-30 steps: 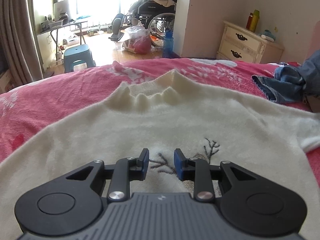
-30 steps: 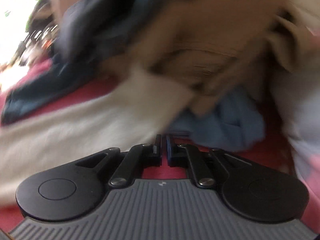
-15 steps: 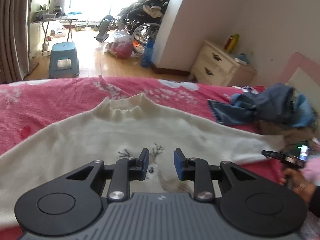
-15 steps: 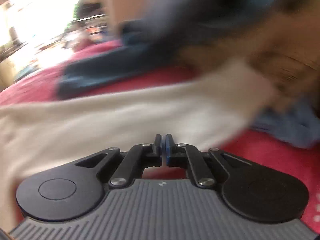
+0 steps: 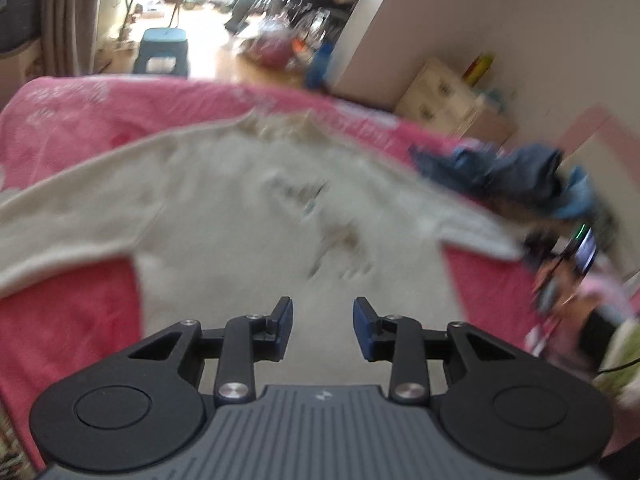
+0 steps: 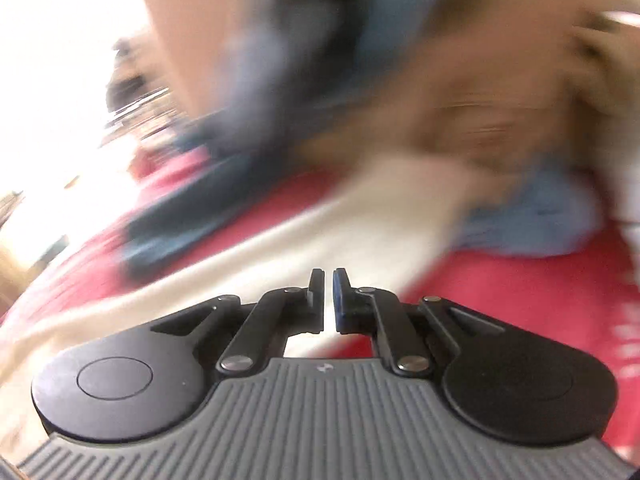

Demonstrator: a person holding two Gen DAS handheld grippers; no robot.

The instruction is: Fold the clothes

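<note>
Lying spread face-up on the pink floral bedspread (image 5: pixel 68 312), the cream knitted sweater with a dark embroidered motif (image 5: pixel 240 216) has its collar at the far side and its 2 sleeves stretched out left and right. The main risk, as I judge it, is a poor grab: both views are smeared by motion, so a closing move made now could pinch the bedspread along with the knit, or catch only 1 layer and drag the sweater askew. A second risk sits at the far right, where the heap of blue and tan clothes (image 5: pixel 520 176) lies touching the right sleeve's end; a pull there could snag that heap. The left gripper (image 5: pixel 322 328) hovers over the sweater's near hem, its jaws parted wide and holding nothing, with the motif just beyond them. The right gripper (image 6: pixel 328 300) is low over the right sleeve (image 6: pixel 304 240), its jaws drawn nearly together with only a thin slit between; nothing seems to be pinched between them, and the sleeve's cuff lies ahead and to the right.
</note>
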